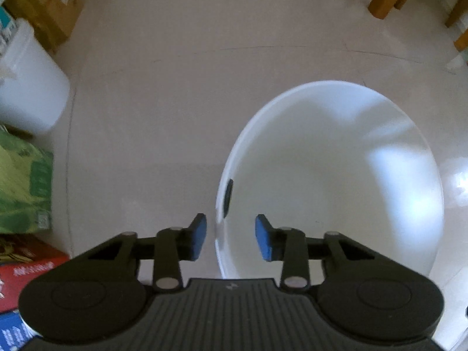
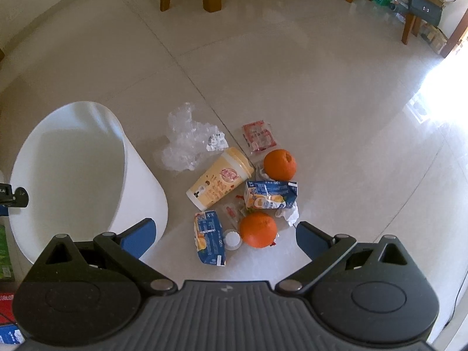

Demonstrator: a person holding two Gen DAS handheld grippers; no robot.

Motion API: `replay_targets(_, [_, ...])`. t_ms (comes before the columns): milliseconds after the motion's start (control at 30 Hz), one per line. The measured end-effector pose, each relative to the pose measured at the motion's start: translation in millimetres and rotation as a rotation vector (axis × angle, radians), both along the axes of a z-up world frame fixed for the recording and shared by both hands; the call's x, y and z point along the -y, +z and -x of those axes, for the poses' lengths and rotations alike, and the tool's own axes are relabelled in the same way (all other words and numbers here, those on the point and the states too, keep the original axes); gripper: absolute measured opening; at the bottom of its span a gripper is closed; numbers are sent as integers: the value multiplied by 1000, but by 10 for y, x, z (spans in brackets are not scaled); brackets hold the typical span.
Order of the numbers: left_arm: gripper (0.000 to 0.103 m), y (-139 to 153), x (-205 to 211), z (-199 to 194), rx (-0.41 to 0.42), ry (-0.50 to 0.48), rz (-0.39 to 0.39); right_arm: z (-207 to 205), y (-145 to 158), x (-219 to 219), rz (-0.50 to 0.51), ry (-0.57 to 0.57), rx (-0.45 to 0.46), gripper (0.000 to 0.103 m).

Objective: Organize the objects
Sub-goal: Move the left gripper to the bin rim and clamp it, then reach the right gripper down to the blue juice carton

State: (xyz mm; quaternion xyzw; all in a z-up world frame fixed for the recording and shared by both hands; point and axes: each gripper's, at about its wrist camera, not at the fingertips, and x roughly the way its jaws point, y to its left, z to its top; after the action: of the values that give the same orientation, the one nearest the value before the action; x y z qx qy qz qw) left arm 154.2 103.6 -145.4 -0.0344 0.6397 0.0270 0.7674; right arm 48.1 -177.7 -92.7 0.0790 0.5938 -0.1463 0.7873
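left wrist view: left gripper points down over the near-left rim of the white bin; blue pads stand narrow, one outside the rim, one inside, the wall between them. no clear press on the wall, so i read it as a narrow gap, not a grip. bin looks empty apart from a dark slot in its left wall.

right wrist view, taking the bin as landmark, left to right: crumpled clear plastic wrap just right of the bin's far side; yellow cup lying on its side, long axis slanting from near-left to far-right; blue carton nearest the bin's foot, long axis running away from the camera; small white lid touching it; near orange; second blue carton, crushed, long axis across; far orange; red sachet farthest.

right gripper stands wide, nothing held, jaws straddling the near carton, lid and near orange from above.

judgement: litter lies right of the bin, so the right hand is nearer; the near carton is the likely pick, carried leftward into the bin.
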Motion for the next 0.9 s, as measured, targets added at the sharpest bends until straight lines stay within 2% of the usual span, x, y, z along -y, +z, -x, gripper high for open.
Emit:
replay_targets(67, [28,-29,8,-13,10,-1,-8,-11,-39,-3,-2,0,-6,103])
replay_targets(233, [7,-55,96,-4,18,-33,-58,-8,-105,-18,12,9,-19,103])
replay_targets(367, [6,-68,95,-14,20,-70,-45,2,-169,0,22,4,-38,103])
replay_targets(667, [12,-49,92,-126,82,-265,-109,19,-272,55,43,-7,-70,103])
replay_targets(900, [12,-25,227,-16,136,-352,-164,13,-376,83,45,-3,-83,103])
